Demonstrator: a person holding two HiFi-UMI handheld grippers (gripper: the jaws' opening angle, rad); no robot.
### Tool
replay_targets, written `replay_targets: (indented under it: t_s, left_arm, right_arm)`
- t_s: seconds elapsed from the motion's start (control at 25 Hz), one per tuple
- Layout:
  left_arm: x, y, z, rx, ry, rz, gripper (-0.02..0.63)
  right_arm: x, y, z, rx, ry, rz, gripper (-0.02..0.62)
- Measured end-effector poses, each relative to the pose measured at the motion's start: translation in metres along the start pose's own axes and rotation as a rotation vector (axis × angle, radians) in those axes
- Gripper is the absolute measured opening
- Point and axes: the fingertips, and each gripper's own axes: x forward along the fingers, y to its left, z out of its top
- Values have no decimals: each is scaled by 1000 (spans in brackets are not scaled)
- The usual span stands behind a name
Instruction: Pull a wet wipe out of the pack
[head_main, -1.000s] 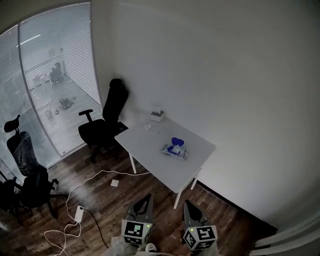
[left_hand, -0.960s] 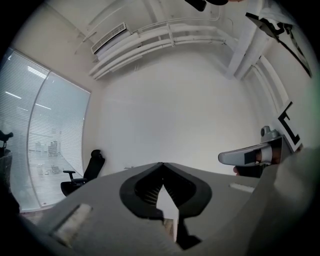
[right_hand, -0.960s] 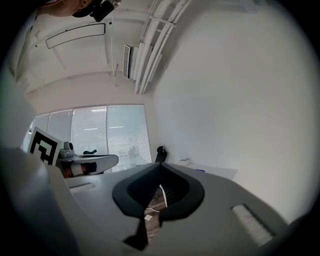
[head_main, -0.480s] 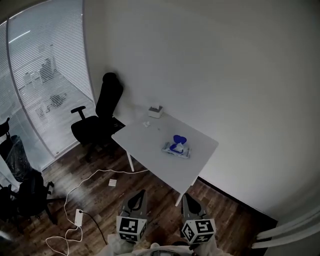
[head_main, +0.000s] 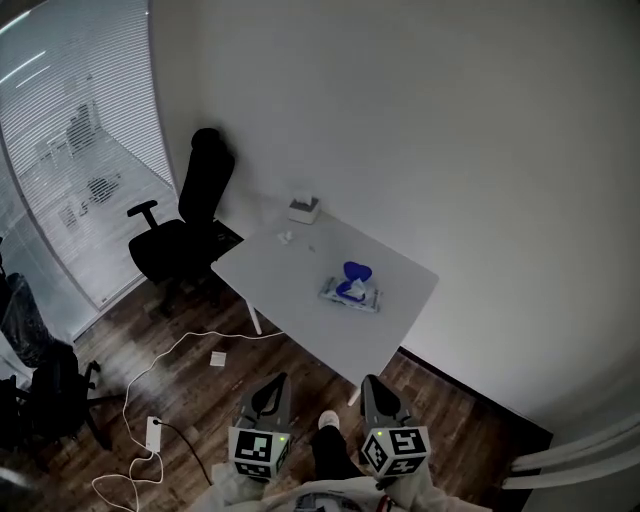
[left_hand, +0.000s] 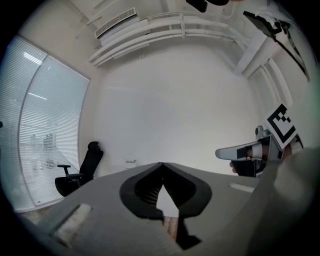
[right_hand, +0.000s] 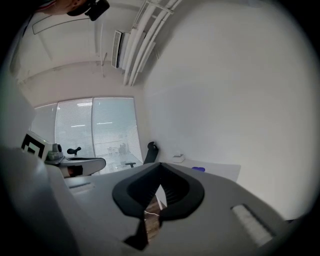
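The wet wipe pack (head_main: 350, 292) lies flat near the middle of the white table (head_main: 290, 290), its blue lid (head_main: 357, 272) flipped open. Both grippers are far from it, over the wooden floor at the bottom of the head view. My left gripper (head_main: 274, 386) and right gripper (head_main: 372, 386) point toward the table, side by side. In the left gripper view the jaws (left_hand: 161, 165) meet at the tips with nothing between them. The right gripper (right_hand: 160, 165) is also shut and empty; the blue lid (right_hand: 198, 169) shows just past it.
A black office chair (head_main: 185, 230) stands at the table's left end. A white box (head_main: 304, 209) and a small white scrap (head_main: 284, 238) sit at the table's far corner. A white cable and power strip (head_main: 155, 432) lie on the floor at left, with more chairs (head_main: 40, 380) beyond. A shoe (head_main: 328, 420) shows between the grippers.
The whole view has shifted toward the table. Both grippers moved forward together, still shut, and a shoe has come into view between them.
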Motion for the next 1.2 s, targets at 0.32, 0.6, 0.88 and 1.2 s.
replay_targets:
  t_s: [0.32, 0.6, 0.88, 1.2]
  left_arm:
    - [73, 29, 4, 41, 23, -20, 5]
    - [150, 47, 16, 67, 42, -48, 5]
    - [224, 62, 12, 52, 76, -60, 5]
    - [301, 52, -7, 45, 133, -137, 5]
  right_arm:
    - [68, -32, 14, 18, -37, -18, 6]
    - [138, -69, 24, 43, -11, -30, 5]
    - [200, -104, 26, 50, 41, -34, 6]
    - [245, -164, 20, 115, 66, -93, 6]
